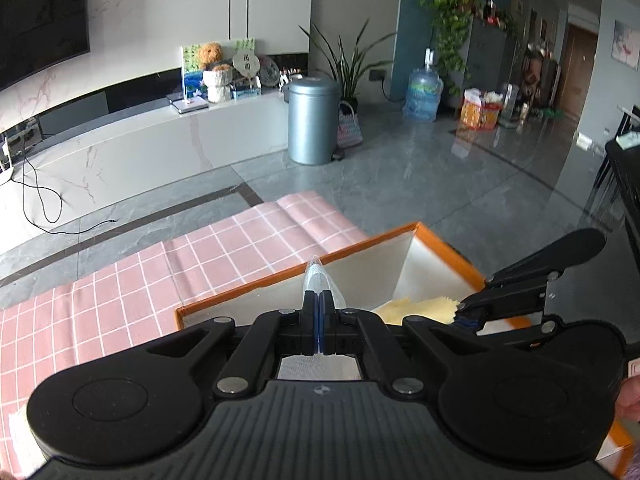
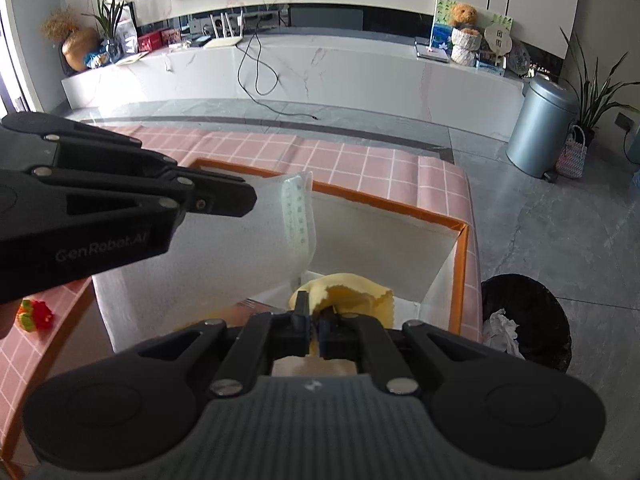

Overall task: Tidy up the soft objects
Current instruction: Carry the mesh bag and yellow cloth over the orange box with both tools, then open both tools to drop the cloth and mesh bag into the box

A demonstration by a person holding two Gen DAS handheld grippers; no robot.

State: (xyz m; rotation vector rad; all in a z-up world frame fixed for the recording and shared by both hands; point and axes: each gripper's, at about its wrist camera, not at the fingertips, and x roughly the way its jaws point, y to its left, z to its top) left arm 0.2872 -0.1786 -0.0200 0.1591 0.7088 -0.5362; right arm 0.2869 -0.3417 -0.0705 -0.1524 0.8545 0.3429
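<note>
An orange-rimmed box with white walls stands on a pink checked tablecloth. My left gripper is shut on a white textured cloth, whose edge sticks up past the fingertips above the box's near wall. In the right wrist view the left gripper reaches in from the left, and the white cloth hangs from it over the box. My right gripper is shut on a yellow cloth low inside the box. The left wrist view shows the right gripper pinching the yellow cloth.
A black waste bin with crumpled paper stands on the floor right of the table. A grey pedal bin, a water bottle and a long white cabinet are farther off. A red and green toy lies at the table's left.
</note>
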